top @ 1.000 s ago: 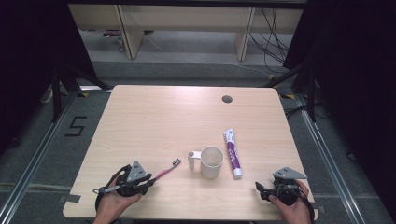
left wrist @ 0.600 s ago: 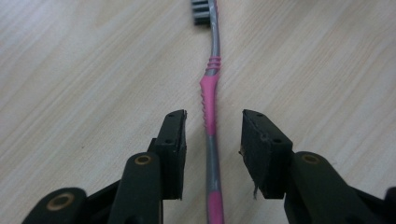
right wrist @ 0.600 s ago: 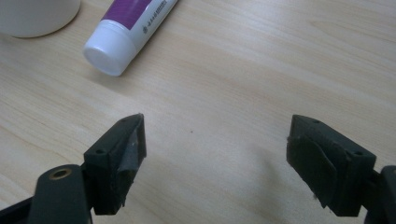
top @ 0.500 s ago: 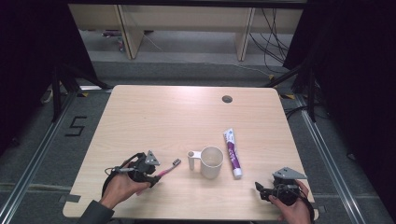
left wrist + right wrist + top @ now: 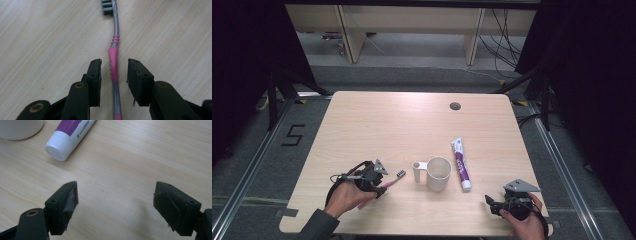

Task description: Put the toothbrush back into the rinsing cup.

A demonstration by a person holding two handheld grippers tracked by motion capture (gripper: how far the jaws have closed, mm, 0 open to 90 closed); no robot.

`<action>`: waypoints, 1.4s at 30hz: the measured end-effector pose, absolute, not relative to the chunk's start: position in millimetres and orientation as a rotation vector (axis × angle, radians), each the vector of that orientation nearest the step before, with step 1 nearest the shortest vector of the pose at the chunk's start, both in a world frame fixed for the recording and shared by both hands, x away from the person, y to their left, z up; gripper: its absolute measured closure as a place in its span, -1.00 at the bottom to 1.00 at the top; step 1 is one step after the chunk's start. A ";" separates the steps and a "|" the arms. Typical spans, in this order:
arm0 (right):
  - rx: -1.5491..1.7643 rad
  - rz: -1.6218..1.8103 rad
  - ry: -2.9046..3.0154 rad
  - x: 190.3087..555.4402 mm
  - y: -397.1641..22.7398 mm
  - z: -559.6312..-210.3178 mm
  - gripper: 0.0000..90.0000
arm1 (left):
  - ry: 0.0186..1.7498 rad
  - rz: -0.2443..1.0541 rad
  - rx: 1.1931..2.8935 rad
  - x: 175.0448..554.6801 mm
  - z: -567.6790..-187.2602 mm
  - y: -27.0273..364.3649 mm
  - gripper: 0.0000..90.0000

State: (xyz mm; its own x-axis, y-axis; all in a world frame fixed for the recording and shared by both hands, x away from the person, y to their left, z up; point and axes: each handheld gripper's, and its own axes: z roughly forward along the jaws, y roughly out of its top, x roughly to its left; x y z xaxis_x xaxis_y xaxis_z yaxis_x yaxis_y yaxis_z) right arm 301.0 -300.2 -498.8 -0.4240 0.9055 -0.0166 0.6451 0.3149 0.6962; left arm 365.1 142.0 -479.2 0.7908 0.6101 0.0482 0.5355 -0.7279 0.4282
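Pink toothbrush [image 5: 113,62] lies between the left gripper's [image 5: 113,71] spread, just-closing jaws, apparently untouched

The far half of the worktop [image 5: 377,125] is bare wood, broken by one small round hole [image 5: 455,106] near the far edge, so a hand could cross there freely. Near the front edge, three things lie in a row: a toothbrush [image 5: 389,180] toward the front left corner, a white cup [image 5: 438,173] in the middle with its handle turned toward the brush, and a tube of toothpaste [image 5: 461,164] just beside the cup on its other side. A narrow gap parts the brush head from the cup handle. The left gripper [image 5: 371,176] straddles the brush handle, its fingers [image 5: 94,75] clear of it on both sides. Open wood lies between the tube's cap and the right gripper [image 5: 507,202] at the front right corner.
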 end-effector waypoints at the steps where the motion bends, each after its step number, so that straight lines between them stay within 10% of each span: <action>1: 1.367 0.873 2.182 301.5 -300.6 -499.1 -0.53 | 0.861 0.260 2.592 366.3 -480.0 141.8 0.43; 17: 1.387 0.888 2.183 300.8 -298.9 -500.2 -0.53 | 0.846 0.199 2.692 377.6 -483.5 129.0 0.78; 42: 1.338 0.895 2.191 302.9 -300.4 -500.6 -0.53 | 0.871 0.133 2.848 386.1 -479.5 111.4 0.80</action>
